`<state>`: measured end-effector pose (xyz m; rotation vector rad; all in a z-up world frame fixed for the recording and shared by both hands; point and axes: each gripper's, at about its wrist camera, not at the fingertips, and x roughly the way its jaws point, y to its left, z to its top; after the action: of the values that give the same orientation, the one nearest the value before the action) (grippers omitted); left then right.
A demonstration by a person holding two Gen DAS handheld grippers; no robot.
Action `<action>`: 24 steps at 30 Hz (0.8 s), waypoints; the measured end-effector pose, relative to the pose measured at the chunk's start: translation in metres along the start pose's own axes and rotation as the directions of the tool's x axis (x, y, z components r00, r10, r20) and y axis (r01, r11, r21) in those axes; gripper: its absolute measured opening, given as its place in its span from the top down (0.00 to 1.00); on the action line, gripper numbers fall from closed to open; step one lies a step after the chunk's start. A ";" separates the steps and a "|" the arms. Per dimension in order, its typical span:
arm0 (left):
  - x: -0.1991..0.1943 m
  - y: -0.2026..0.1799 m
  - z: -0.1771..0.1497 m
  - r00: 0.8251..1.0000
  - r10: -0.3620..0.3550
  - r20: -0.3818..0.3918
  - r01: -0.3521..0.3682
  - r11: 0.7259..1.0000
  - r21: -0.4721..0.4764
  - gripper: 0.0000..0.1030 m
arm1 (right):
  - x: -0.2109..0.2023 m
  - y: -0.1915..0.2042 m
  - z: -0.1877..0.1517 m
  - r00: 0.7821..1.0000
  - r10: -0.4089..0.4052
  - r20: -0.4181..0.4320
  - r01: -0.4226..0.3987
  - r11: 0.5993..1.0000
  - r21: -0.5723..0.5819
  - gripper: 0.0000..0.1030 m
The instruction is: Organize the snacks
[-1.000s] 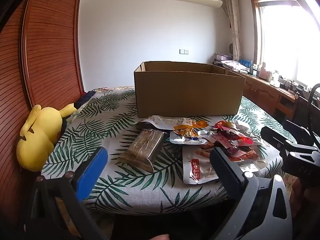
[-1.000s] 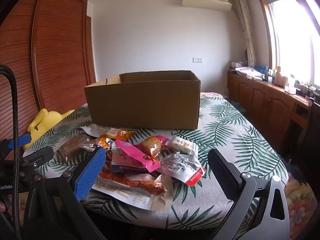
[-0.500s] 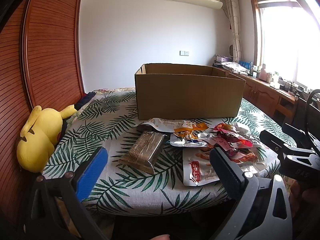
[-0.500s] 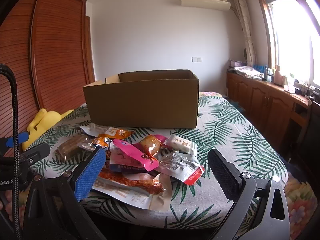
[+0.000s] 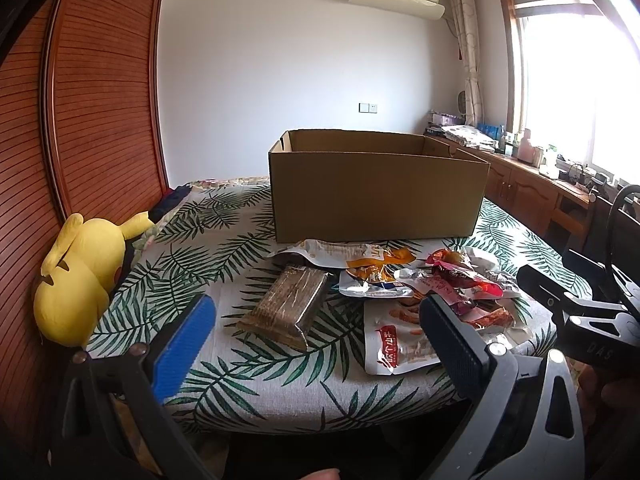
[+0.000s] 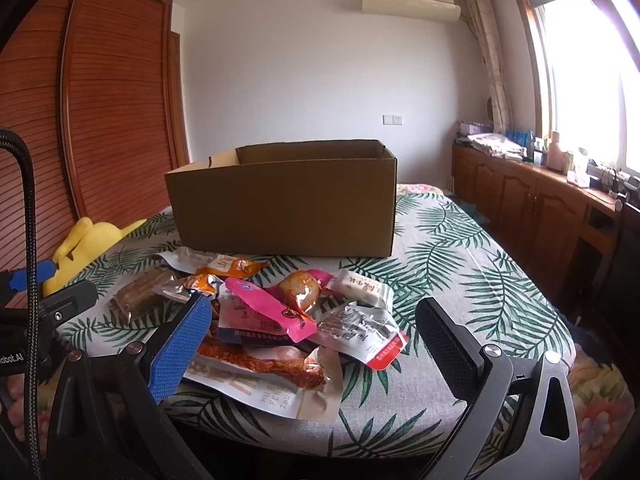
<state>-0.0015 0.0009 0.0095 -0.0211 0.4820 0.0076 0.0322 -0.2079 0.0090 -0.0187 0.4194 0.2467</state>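
Nearest, the left gripper and the right gripper hang at the near edge of the tabletop, each with jaws wide apart and nothing between them. Just past them the snacks lie in a loose overlapping heap on the leaf-print cloth: a large clear pouch with reddish meat in front, a pink packet on top, a white-and-red packet to its right. A brown bar pack lies slightly apart, left of the heap. Behind the heap stands the open box, its near wall hiding the inside. A yellow plush leans at the left edge against the wooden wardrobe. Cabinets line the window wall to the right.
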 end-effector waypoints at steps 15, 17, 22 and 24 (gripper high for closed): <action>0.000 0.002 -0.002 1.000 0.001 -0.003 -0.001 1.000 -0.004 0.00 | 0.001 -0.001 0.000 1.000 -0.006 -0.001 0.006 1.000 0.001 0.00; 0.000 0.002 -0.002 1.000 0.001 -0.003 -0.001 1.000 -0.004 0.00 | 0.000 0.000 0.000 1.000 -0.006 0.000 0.006 1.000 0.000 0.00; 0.000 0.003 -0.003 1.000 0.002 -0.001 -0.002 1.000 -0.007 0.00 | 0.000 -0.001 0.000 1.000 -0.006 -0.002 0.006 1.000 0.002 0.00; 0.001 0.004 -0.003 1.000 0.001 -0.002 -0.001 1.000 -0.008 0.00 | -0.001 -0.002 0.000 1.000 -0.005 -0.001 0.005 1.000 0.002 0.00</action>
<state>-0.0026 0.0044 0.0062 -0.0292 0.4842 0.0105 0.0321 -0.2098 0.0092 -0.0179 0.4206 0.2411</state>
